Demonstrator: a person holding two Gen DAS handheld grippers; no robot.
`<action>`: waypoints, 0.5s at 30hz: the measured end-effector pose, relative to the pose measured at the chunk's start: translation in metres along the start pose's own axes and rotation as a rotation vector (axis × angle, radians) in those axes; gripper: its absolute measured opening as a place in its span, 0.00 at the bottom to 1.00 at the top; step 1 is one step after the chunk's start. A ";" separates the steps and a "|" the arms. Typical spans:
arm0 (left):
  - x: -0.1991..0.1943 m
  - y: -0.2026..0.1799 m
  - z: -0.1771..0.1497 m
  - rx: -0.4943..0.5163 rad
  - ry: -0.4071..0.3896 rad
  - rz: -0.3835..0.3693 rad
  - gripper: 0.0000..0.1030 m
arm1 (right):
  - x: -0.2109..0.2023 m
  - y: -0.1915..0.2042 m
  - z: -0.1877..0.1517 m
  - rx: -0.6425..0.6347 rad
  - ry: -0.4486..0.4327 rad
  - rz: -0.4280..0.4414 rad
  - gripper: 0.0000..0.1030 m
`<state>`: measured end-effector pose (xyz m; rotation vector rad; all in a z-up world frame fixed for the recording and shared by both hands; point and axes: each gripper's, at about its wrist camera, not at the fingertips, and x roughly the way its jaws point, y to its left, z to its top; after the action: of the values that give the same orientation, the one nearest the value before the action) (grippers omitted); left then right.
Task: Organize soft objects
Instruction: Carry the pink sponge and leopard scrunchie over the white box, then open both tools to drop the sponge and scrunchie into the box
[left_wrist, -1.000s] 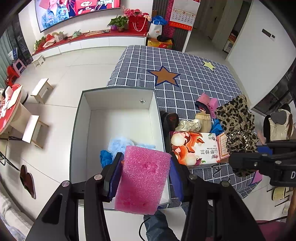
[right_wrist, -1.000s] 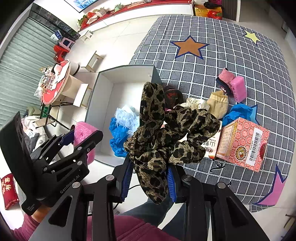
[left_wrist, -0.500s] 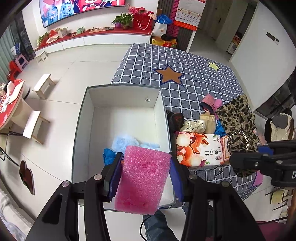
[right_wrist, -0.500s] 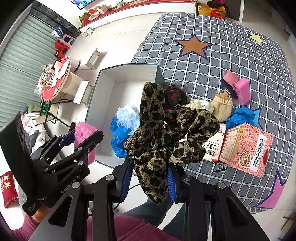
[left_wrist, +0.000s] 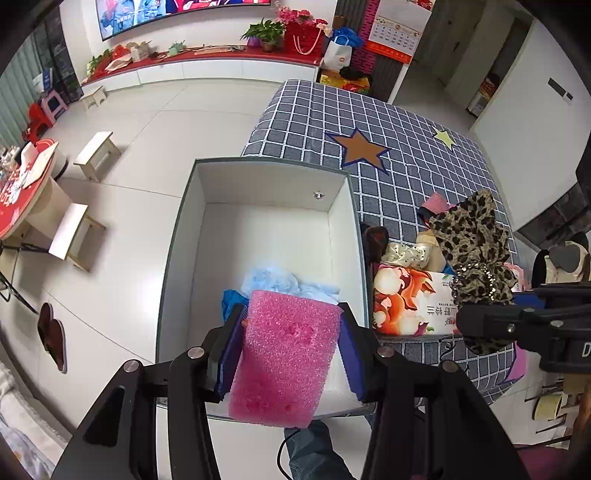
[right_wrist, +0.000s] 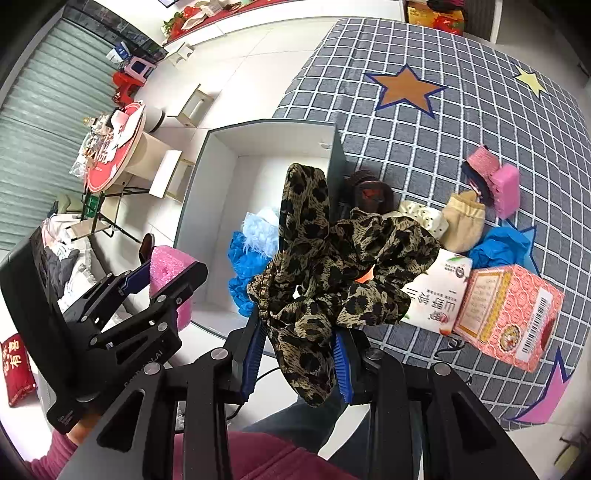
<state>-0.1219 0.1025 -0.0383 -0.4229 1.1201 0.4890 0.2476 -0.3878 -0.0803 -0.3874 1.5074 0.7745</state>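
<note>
over a white bin (left_wrist: 177, 258), left claw (left_wrist: 290, 341) grips pink foam (left_wrist: 284, 354), right claw (right_wrist: 299, 354) leopard scrunchie (right_wrist: 332, 266).

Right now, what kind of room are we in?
Most likely a living room at home. A big television hangs over a long low cabinet with potted flowers, a wall calendar is nearby, and small stools stand on the tiled floor.

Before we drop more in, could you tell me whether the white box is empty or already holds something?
Not empty. The white box holds pale blue fluffy fabric and a bright blue item at its near end; the far half is bare.
</note>
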 end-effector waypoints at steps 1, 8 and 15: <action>0.000 0.001 0.000 -0.001 0.001 0.001 0.50 | 0.002 0.001 0.001 -0.002 0.004 0.001 0.34; 0.007 0.010 0.002 -0.019 0.017 0.003 0.50 | 0.012 0.013 0.012 -0.032 0.020 -0.007 0.34; 0.013 0.019 0.006 -0.045 0.029 0.013 0.50 | 0.022 0.031 0.031 -0.084 0.030 -0.012 0.34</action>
<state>-0.1237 0.1235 -0.0496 -0.4635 1.1419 0.5216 0.2470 -0.3404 -0.0924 -0.4725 1.5028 0.8276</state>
